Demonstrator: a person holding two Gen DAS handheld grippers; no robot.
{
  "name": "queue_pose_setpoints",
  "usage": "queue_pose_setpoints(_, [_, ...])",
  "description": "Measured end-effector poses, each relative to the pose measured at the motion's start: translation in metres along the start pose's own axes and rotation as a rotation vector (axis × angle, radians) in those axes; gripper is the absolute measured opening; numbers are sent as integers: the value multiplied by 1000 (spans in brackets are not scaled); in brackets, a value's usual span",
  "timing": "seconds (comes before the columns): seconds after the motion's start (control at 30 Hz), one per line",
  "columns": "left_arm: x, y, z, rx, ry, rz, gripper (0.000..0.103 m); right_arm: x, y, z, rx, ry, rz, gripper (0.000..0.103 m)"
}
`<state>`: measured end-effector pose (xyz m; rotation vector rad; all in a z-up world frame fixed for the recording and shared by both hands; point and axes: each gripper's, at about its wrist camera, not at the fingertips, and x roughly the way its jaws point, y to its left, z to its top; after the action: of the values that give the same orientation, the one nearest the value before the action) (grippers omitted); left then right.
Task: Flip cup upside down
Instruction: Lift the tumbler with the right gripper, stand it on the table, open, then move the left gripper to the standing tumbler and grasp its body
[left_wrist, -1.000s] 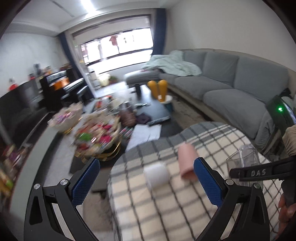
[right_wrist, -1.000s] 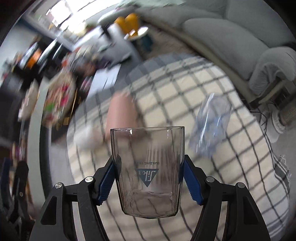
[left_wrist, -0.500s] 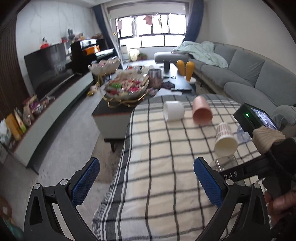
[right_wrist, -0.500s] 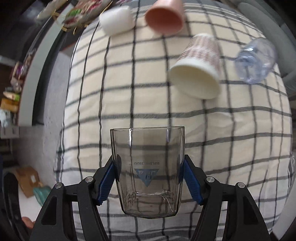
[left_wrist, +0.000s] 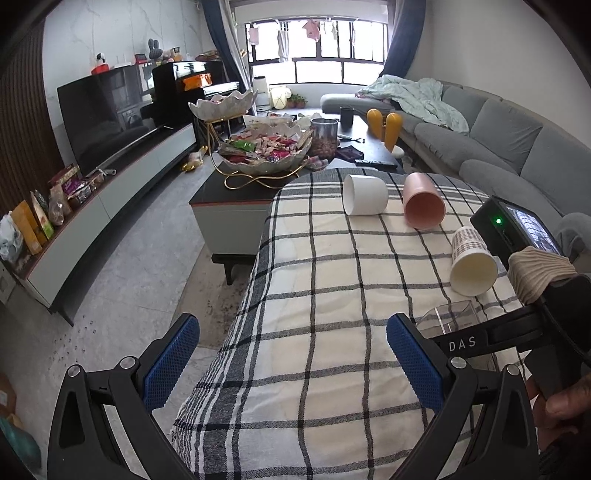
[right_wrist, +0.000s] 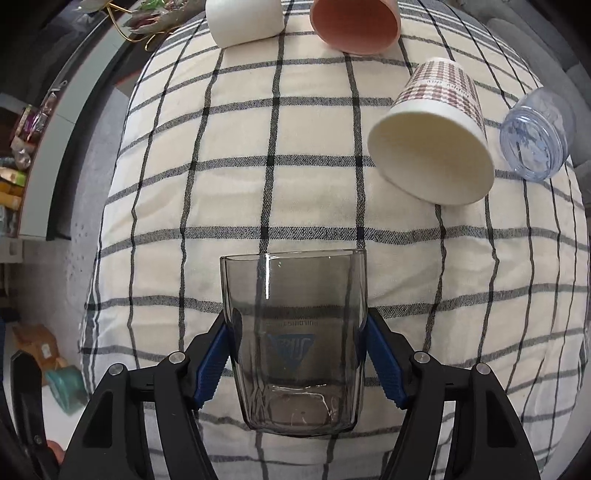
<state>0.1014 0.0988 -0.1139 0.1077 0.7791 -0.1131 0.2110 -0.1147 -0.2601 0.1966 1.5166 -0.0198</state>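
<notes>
My right gripper (right_wrist: 299, 354) is shut on a clear smoky glass cup (right_wrist: 293, 332) with a blue triangle logo. Its rim points away from the camera, down towards the checked cloth (right_wrist: 295, 192). In the left wrist view the glass cup (left_wrist: 448, 317) shows low over the cloth at the right, held by the right gripper. My left gripper (left_wrist: 291, 362) is open and empty over the near left part of the cloth.
Several cups lie on their sides on the cloth: a white one (right_wrist: 242, 20), a pink one (right_wrist: 354, 24), a patterned paper one (right_wrist: 432, 136) and a clear blue one (right_wrist: 535, 136). A coffee table with a snack bowl (left_wrist: 266, 151) stands beyond; a grey sofa (left_wrist: 498, 147) is at right.
Both grippers swung down towards the cloth. The right gripper carried the glass lower and nearer to the cloth, rim pointing at it. The left gripper stayed open.
</notes>
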Motion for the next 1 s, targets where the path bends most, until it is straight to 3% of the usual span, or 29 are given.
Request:
queue_pose_setpoints(0.07, [-4, -2, 0, 0, -8, 4, 103, -9, -1, -6, -11, -37, 1, 90])
queue_pose_setpoints(0.3, [-27, -23, -6, -71, -82, -23, 103, -69, -36, -40, 12, -250, 15, 92])
queue_pose_setpoints(0.5, [-38, -85, -28, -72, -148, -78, 103, -129, -114, -82, 121, -539, -90, 95])
queue_pose_setpoints(0.6, [-47, -117, -43, -32, -268, -40, 103, -143, -150, -103, 168, -638, -163, 97])
queue_pose_setpoints(0.77, [-27, -154, -53, 47, -249, -56, 103, -135, -181, -126, 231, -654, -191, 97])
queue_pose_setpoints(1.0, [15, -163, -68, -18, -130, 35, 103, -111, -208, -126, 317, -602, -141, 97])
